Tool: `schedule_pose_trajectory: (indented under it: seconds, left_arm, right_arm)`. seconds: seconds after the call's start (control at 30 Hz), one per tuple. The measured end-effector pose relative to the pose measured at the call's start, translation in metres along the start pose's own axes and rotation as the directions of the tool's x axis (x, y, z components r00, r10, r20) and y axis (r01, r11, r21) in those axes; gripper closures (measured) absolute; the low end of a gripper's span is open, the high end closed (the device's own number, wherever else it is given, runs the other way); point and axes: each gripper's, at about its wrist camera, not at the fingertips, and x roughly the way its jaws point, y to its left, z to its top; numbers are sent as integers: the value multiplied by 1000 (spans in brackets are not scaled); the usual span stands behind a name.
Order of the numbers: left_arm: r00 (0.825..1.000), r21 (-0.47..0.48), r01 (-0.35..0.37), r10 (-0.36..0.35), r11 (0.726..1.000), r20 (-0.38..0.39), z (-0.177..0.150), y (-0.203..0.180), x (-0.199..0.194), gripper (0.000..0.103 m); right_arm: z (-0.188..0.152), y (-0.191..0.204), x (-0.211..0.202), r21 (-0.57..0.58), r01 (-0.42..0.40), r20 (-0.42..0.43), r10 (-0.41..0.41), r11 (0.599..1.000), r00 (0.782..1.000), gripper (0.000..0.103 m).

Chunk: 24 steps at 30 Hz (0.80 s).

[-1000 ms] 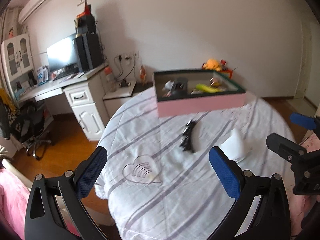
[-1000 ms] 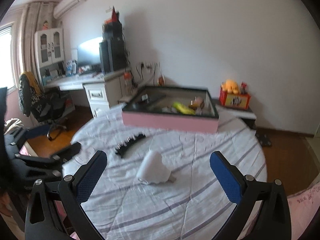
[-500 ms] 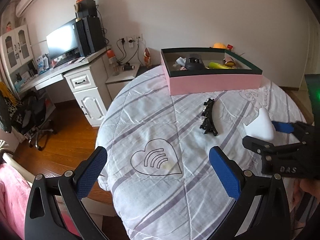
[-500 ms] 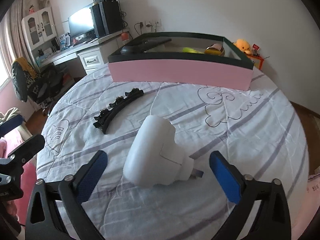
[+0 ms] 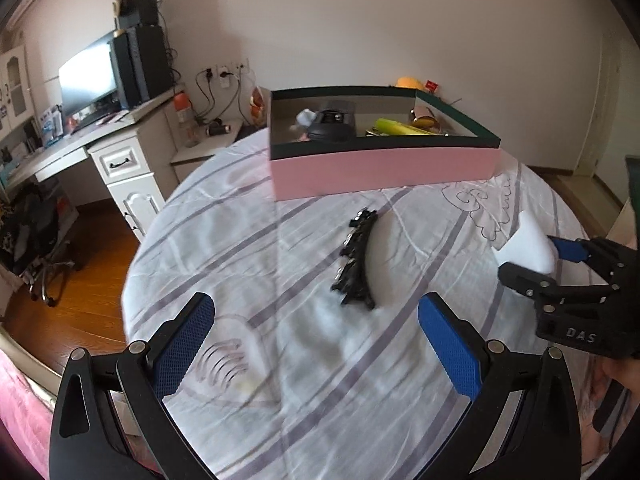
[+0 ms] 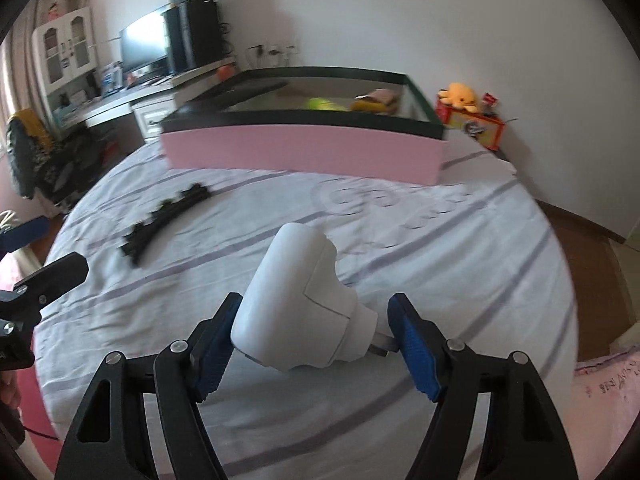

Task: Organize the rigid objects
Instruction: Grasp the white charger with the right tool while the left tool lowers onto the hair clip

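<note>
While a round bed [image 5: 304,400] with a striped white quilt fills most of both views, a pink box [image 5: 384,168] with a dark green rim sits at upper centre, holding several small items. Below it, mid-frame, lies a black hair clip [image 5: 356,260]. At the lower centre of the right wrist view, the right gripper [image 6: 312,340] has its blue pads closing around a white plug adapter [image 6: 300,304], left pad touching. At the bottom of the left wrist view, the left gripper [image 5: 316,344] is spread wide, holding nothing.
</note>
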Motion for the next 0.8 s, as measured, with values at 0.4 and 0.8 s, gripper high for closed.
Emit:
schedule_pose_trajectory:
  seconds: [0.4, 0.8]
  left_arm:
    - [992, -33, 30, -34, 999, -125, 20, 1, 67, 6]
    - [982, 47, 156, -150, 987, -117, 21, -16, 62, 83]
  right_arm:
    - [1, -14, 15, 23, -40, -25, 41, 999, 999, 28]
    - [0, -9, 19, 4, -23, -42, 23, 1000, 999, 27]
